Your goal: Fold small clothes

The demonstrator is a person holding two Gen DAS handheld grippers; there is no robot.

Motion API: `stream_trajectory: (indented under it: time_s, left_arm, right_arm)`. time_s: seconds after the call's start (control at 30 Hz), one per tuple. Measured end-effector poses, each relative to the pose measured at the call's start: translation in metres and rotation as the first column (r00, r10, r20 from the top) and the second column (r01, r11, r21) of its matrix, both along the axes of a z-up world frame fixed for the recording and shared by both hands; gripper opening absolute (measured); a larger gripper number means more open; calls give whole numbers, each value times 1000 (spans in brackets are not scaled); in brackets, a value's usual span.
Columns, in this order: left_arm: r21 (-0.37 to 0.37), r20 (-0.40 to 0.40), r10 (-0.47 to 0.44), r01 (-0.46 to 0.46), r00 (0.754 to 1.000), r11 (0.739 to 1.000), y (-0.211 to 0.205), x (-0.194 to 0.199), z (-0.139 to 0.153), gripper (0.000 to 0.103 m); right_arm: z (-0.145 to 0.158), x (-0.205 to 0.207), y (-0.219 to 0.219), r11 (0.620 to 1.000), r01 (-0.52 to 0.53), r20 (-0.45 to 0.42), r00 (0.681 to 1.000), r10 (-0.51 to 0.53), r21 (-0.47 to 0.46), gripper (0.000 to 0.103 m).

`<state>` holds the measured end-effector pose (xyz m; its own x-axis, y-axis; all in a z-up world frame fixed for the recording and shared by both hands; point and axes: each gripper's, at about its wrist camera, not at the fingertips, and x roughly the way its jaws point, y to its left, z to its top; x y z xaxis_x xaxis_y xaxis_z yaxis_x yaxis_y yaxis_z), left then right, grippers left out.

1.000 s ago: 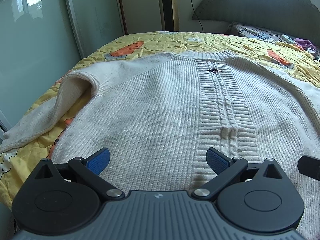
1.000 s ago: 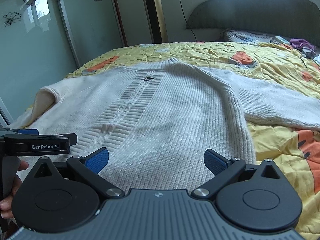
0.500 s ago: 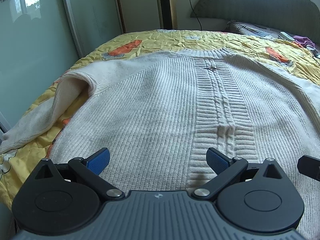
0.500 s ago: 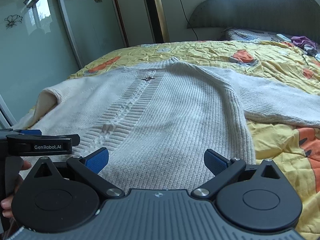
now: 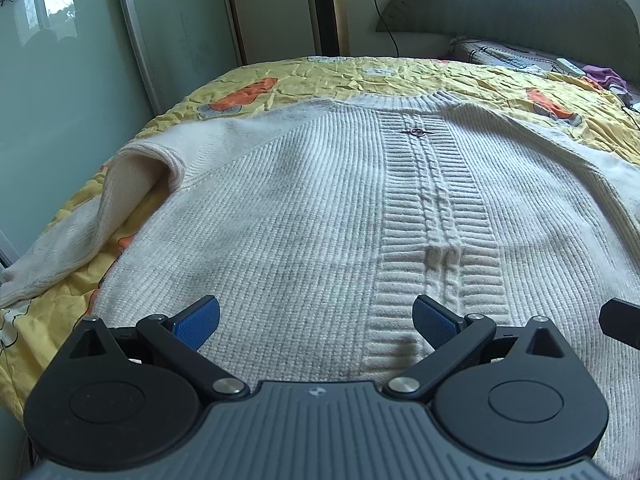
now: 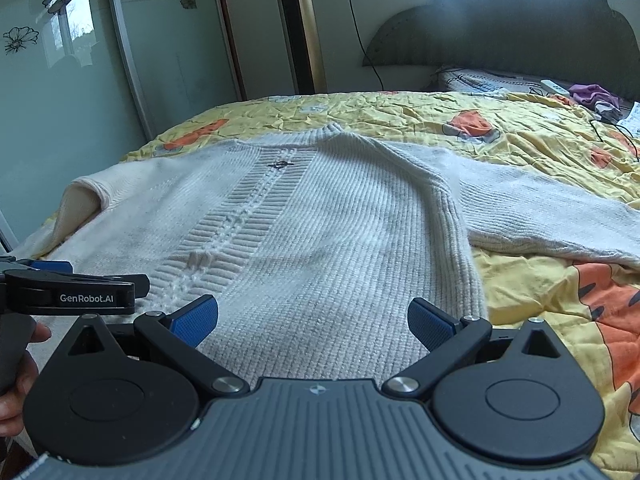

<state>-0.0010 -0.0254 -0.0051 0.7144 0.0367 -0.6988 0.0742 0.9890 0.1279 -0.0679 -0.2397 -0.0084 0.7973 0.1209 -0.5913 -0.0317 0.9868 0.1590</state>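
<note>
A cream knitted sweater (image 5: 312, 216) lies spread flat on the bed, collar far from me, with a cable panel and a small metal clasp down its middle. In the right wrist view the same sweater (image 6: 328, 232) shows its right sleeve (image 6: 552, 216) stretched out to the right. Its left sleeve (image 5: 80, 232) droops over the bed's left edge. My left gripper (image 5: 316, 318) hovers open over the hem, left of the cable panel. My right gripper (image 6: 314, 318) is open over the hem's right half. Neither holds anything.
A yellow quilt with orange prints (image 6: 540, 132) covers the bed. Glass sliding doors (image 5: 60, 80) stand close on the left. A dark headboard (image 6: 520, 32), a pillow and small items lie at the far right. A tall tower fan (image 6: 298, 28) stands by the wall.
Both views have shifted slightly back and up, so more of the room shows. The sweater has not moved and both grippers stay open.
</note>
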Motion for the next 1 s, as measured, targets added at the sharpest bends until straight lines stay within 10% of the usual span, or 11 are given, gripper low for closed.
stream_trajectory:
  time_s: [1.0]
  left_arm:
    - [-5,2,-95,95,995,995,-51,15,0,103]
  right_arm:
    - [-6,-6,-55,988,157,9,988,-157,9,100]
